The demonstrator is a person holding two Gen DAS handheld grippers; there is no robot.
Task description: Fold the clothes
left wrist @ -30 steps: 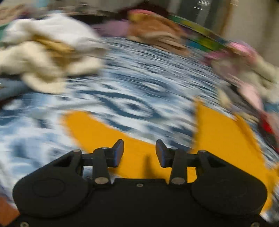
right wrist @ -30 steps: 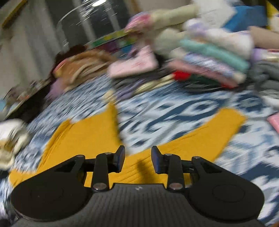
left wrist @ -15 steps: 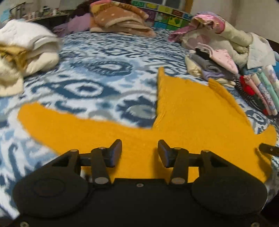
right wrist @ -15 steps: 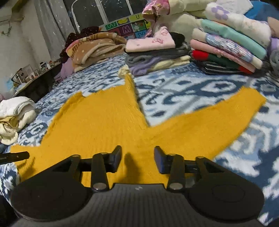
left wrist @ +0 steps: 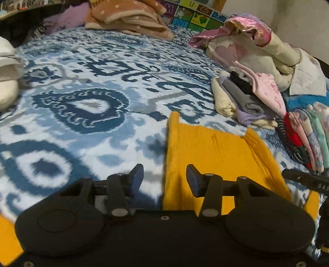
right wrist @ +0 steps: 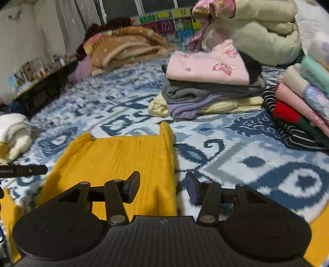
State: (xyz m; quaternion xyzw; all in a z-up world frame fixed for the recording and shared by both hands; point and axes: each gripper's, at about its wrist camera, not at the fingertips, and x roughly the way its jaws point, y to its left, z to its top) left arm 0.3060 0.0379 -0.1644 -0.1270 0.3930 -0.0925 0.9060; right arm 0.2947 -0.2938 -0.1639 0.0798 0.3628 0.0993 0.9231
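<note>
A mustard-yellow knit garment (left wrist: 216, 156) lies flat on the blue-and-white patterned bedspread (left wrist: 86, 106). My left gripper (left wrist: 164, 179) is open and straddles the garment's left edge, with nothing between its fingers. In the right wrist view the same garment (right wrist: 119, 160) fills the lower left. My right gripper (right wrist: 162, 188) is open over the garment's right edge. A tip of the right gripper (left wrist: 304, 179) shows at the right of the left wrist view. A tip of the left gripper (right wrist: 22, 170) shows at the left of the right wrist view. Yellow cloth also shows at the bottom corners of both views.
A stack of folded clothes topped by a pink piece (right wrist: 207, 65) stands beyond the garment. A second leaning stack (right wrist: 298, 108) sits to the right, with bulky cream bedding (right wrist: 263, 37) behind. A brown blanket (left wrist: 127, 18) lies at the far side, white folded items (right wrist: 14, 133) at the left.
Both grippers have closed in on the garment's side edges, so its body now looks narrower and the spread sleeves have dropped out of view. Both stay open.
</note>
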